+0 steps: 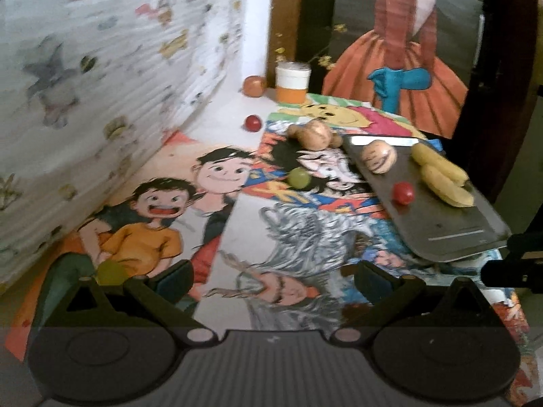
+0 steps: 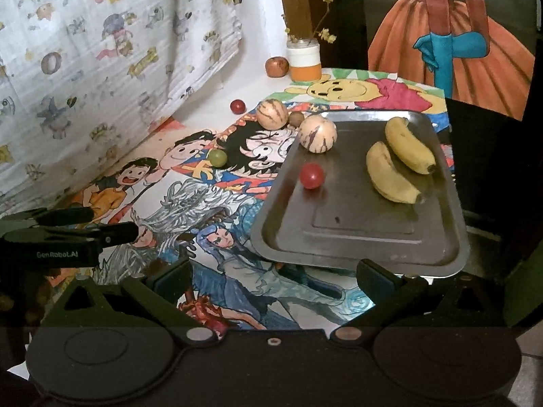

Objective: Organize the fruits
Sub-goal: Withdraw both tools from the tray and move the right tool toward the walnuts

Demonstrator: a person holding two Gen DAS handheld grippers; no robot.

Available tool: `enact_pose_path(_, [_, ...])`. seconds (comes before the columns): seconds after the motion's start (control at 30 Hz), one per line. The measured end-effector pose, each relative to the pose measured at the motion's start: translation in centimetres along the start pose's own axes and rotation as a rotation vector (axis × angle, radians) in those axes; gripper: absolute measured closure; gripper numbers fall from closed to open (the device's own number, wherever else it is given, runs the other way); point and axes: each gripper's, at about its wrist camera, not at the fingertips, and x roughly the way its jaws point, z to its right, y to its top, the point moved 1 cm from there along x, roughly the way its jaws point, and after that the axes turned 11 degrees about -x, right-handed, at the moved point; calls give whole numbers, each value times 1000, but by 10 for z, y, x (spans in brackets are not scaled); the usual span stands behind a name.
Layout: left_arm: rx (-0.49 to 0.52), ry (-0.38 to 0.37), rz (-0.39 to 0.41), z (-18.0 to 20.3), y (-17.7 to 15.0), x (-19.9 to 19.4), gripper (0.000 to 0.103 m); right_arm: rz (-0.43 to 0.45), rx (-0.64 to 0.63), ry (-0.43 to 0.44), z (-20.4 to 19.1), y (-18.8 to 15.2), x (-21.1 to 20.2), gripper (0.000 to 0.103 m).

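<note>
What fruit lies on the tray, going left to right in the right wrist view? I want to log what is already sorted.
On the metal tray: red cherry-like fruit → striped round fruit → nearer banana → farther banana.

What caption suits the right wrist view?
Open right gripper faces a metal tray holding two bananas.

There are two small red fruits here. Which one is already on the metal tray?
The red fruit beside the striped pale fruit and the bananas lies on the tray. The other red fruit sits off it, on the white surface near the curtain.
</note>
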Motion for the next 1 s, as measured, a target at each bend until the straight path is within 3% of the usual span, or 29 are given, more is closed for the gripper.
enact_pose_path(0.4, [-25, 60, -28, -15, 12, 19, 0, 13, -23, 52, 4, 20, 16, 1])
enact_pose_path(0.73, [-71, 32, 91, -1, 44, 21, 0, 206, -121, 47, 13, 101, 7, 0])
enact_pose_path(0.87, [-43, 10, 113, 8, 52, 27, 0, 256, -255, -16, 10, 134, 6, 0])
enact_pose_path(1.0, [-17, 9, 128, 14, 62, 36, 0, 301, -389, -25, 6, 164, 5, 1])
